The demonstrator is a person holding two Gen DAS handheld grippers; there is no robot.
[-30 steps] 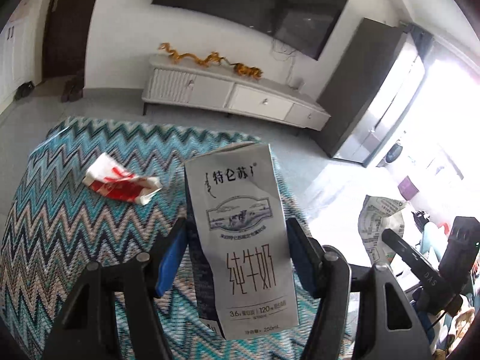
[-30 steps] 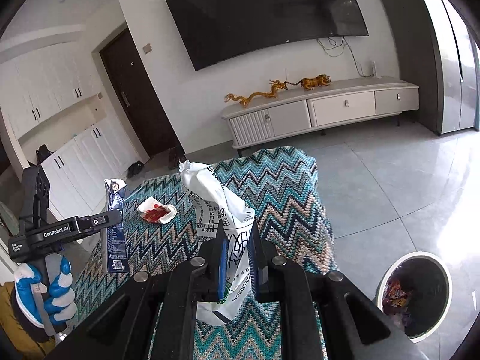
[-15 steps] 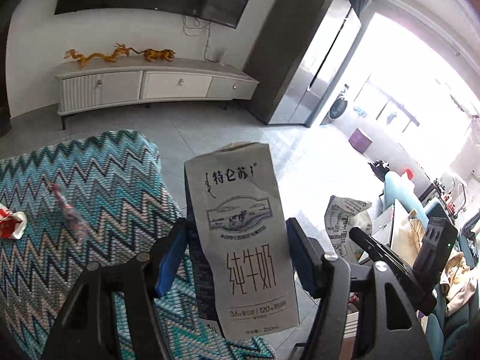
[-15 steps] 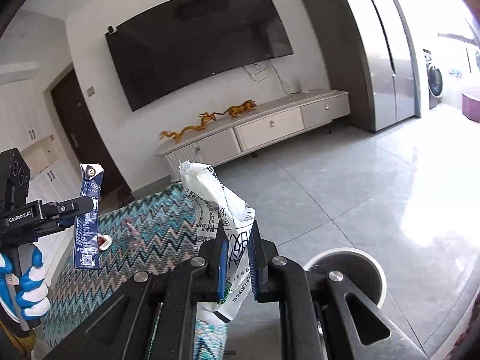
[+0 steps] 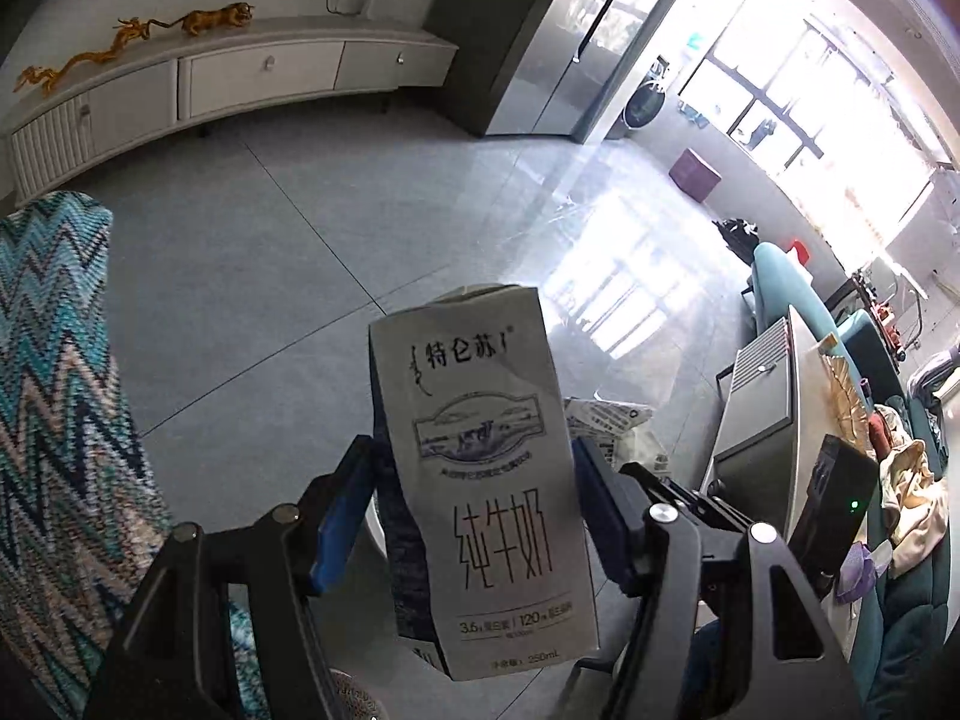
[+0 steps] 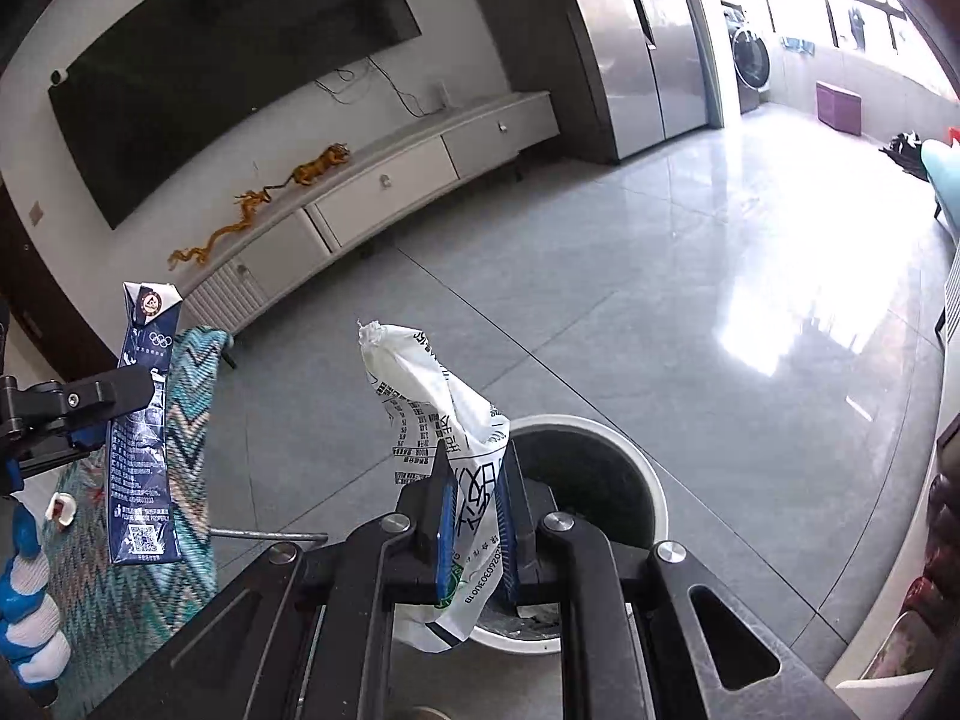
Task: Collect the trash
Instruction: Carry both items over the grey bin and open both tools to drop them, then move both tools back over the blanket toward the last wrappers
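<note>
Both grippers are matte black metal frames with cut-out slots and round silver screw heads. The left gripper and right gripper carry blue pads on their fingers. The left hand wears a blue-and-white knit glove.

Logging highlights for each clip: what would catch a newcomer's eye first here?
The milk carton, upright between the left gripper's blue pads, fills the left wrist view. In the right wrist view, the right gripper pinches a crumpled white wrapper in front of the white bin on the grey floor.
</note>
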